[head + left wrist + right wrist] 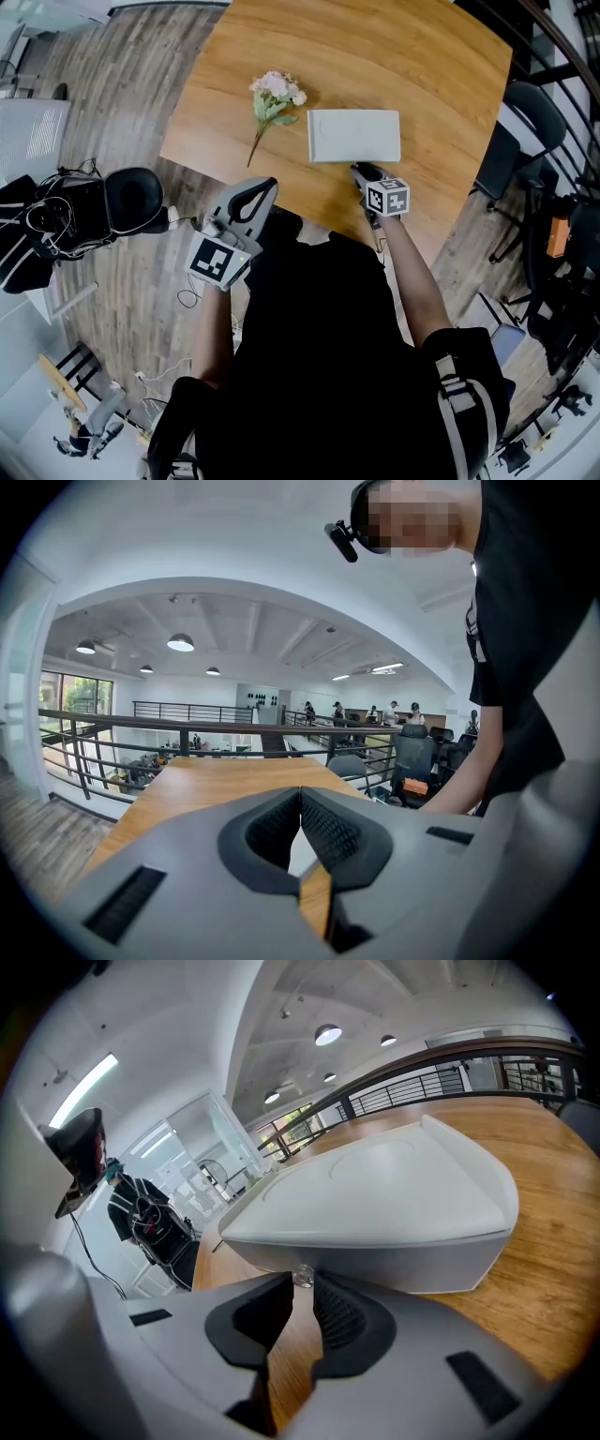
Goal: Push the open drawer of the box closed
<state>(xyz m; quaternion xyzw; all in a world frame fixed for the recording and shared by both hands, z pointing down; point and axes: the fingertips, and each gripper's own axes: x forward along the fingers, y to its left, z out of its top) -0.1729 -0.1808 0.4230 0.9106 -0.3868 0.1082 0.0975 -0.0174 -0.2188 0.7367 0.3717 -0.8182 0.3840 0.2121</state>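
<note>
Sitting on the desk (403, 56): a white box (353, 136), flat and rectangular, at about 1 o'clock from the middle of the head view, well inside the desk's edges.
Drawer (403, 1262): set in the box's near side, at 6 o'clock of the box in the head view. In the right gripper view its front lies level with the box's body, under the overhanging top.
Knob (302, 1277): small and clear, on the drawer's front, right at the tips of the right claw.
Right claw (360, 170): at 6 o'clock of the box, with its tips at the box's near side. In the right gripper view the jaws stand a little apart and grip the knob, one tip against each side of it. Bare desk shows through the gap below.
Left claw (266, 186): at 7 o'clock of the box and well apart from it, over the desk's near edge. In the left gripper view the jaws meet at the tips with nothing between them, so it is closed and empty.
Flowers (273, 97): a pale pink sprig lying on the desk at 9 o'clock of the box, near it but apart, its stem running toward 7 o'clock.
Person: in a black top, with the right forearm (415, 281) reaching up from 5 o'clock to the right claw.
Chair (132, 198): black, on the wooden floor at 9 o'clock of the left claw.
</note>
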